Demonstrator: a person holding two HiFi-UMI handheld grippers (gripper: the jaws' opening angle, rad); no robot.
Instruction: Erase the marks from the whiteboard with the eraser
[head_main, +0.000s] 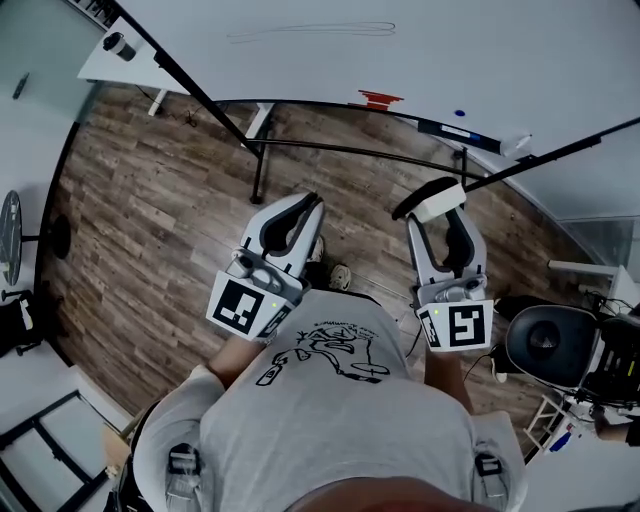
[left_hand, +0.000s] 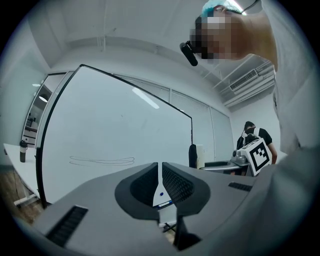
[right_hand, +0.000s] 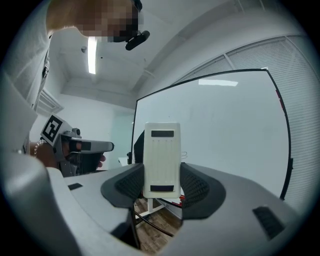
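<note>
White rectangular plastic eraser (right_hand: 161, 150) is sitting upright, pinched in the right tool (head_main: 440, 212), clear of the large white whiteboard (head_main: 420, 60), where faint looping pen marks (head_main: 310, 33) are showing. The left tool (left_hand: 160, 175) is hovering alongside, pressed together, empty, over the wood-plank floor (head_main: 150, 220).

whiteboard (head_main: 450, 60): smooth, glossy | eraser (right_hand: 161, 160): matt plastic | floor (head_main: 150, 230): grained wood | shirt (head_main: 330, 410): cloth

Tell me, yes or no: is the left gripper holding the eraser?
No, the left gripper has its jaws together with nothing between them; the eraser is clamped in the right gripper.
</note>
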